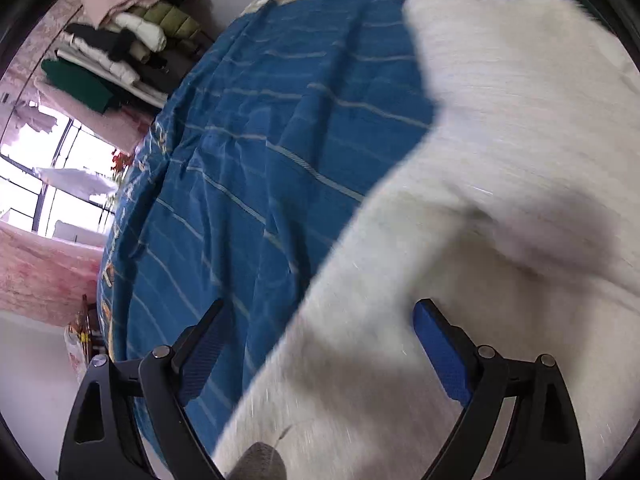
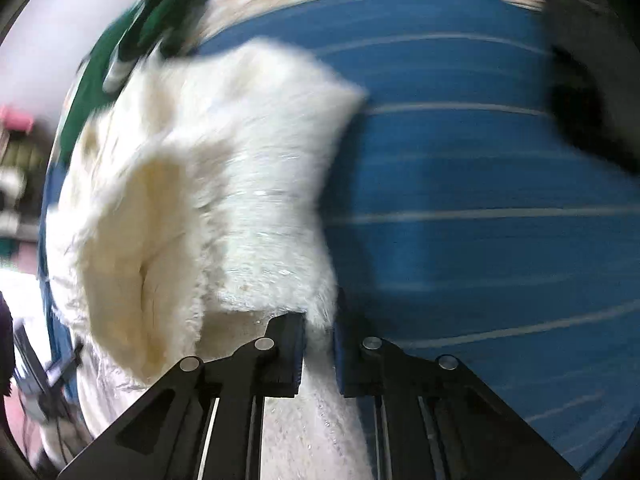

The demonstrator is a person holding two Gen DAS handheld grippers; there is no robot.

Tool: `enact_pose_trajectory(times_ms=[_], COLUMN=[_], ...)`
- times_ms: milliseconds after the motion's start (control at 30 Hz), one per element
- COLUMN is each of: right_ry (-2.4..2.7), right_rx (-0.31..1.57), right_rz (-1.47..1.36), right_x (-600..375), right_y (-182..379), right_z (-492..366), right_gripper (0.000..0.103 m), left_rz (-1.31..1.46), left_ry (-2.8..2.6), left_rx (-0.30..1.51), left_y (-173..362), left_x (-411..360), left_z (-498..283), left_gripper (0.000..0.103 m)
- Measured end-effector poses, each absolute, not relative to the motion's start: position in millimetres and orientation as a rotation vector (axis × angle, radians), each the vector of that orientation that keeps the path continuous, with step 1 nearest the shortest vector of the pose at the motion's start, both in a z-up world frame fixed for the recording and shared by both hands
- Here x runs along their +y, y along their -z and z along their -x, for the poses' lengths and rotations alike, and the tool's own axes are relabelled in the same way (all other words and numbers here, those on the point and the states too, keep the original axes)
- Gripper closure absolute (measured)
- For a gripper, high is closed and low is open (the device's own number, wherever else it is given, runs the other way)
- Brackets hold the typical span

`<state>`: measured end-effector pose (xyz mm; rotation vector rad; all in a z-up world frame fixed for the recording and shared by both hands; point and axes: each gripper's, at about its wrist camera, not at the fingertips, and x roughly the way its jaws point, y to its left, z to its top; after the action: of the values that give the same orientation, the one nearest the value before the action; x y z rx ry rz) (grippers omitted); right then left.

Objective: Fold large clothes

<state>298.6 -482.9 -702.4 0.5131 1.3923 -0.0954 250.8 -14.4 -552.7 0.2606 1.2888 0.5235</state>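
A large white fluffy garment [image 1: 500, 152] lies on a blue striped bedspread [image 1: 260, 140]. In the left wrist view my left gripper [image 1: 320, 316] is open, its fingers spread wide above the garment's left edge, holding nothing. In the right wrist view my right gripper [image 2: 320, 322] is shut on a fold of the white garment [image 2: 224, 184], which bunches up and hangs to the left of the fingers. The view is blurred by motion. The blue bedspread [image 2: 480, 200] fills the right side.
A pile of folded clothes [image 1: 116, 48] stands at the far left beyond the bed. A green garment [image 2: 120, 64] lies at the bed's far end. A dark item [image 2: 588, 112] lies at the right. A window [image 1: 48, 168] and pink curtain are at left.
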Motion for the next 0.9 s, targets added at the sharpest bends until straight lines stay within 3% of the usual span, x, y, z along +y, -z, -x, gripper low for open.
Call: enact_pose_trajectory(times_ms=[100, 167, 200, 333, 433, 533, 567, 600, 633, 700, 767, 900], right_ry=[0.179, 0.196, 0.227, 0.287, 0.282, 0.238, 0.221, 0.233, 0.261, 0.356, 0.391, 0.473], right_rx=[1.44, 1.485, 1.521, 1.501, 1.562, 1.677, 1.732, 1.746, 1.72, 1.693, 1.719, 1.743], right_rz=[-0.564, -0.479, -0.436, -0.451, -0.437, -0.472, -0.503, -0.531, -0.536, -0.548, -0.509, -0.302], right_x=[-491, -483, -481, -484, -480, -473, -471, -470, -472, -483, -482, -451], right_y=[718, 708, 700, 652, 651, 688, 706, 718, 718, 712, 706, 669], right_z=[-289, -292, -292, -265, -241, -216, -206, -196, -190, -181, -183, -207], right_gripper=[0.091, 0.082, 0.071, 0.064, 0.057, 0.059, 0.066, 0.087, 0.092, 0.092, 0.092, 0.08], left_rz=[-0.203, -0.207, -0.215, -0.196, -0.227, -0.243, -0.237, -0.232, -0.232, -0.267, -0.312, -0.312], left_ry=[-0.498, -0.488, -0.482, -0.45, -0.419, -0.396, -0.39, -0.379, -0.368, -0.353, -0.328, -0.292], left_rx=[1.315, 1.309, 1.307, 1.29, 1.28, 1.306, 1.304, 1.303, 1.304, 1.297, 1.273, 1.243], left_y=[563, 559, 557, 544, 543, 558, 562, 564, 564, 567, 569, 571], left_x=[-3, -2, -5, -15, -24, -25, -23, -21, -19, -19, -21, -17], left_z=[-257, -254, -252, -242, -234, -231, -231, -232, -234, -237, -239, -240], left_gripper=[0.009, 0.009, 0.009, 0.009, 0.009, 0.009, 0.009, 0.009, 0.009, 0.001, 0.0, 0.0])
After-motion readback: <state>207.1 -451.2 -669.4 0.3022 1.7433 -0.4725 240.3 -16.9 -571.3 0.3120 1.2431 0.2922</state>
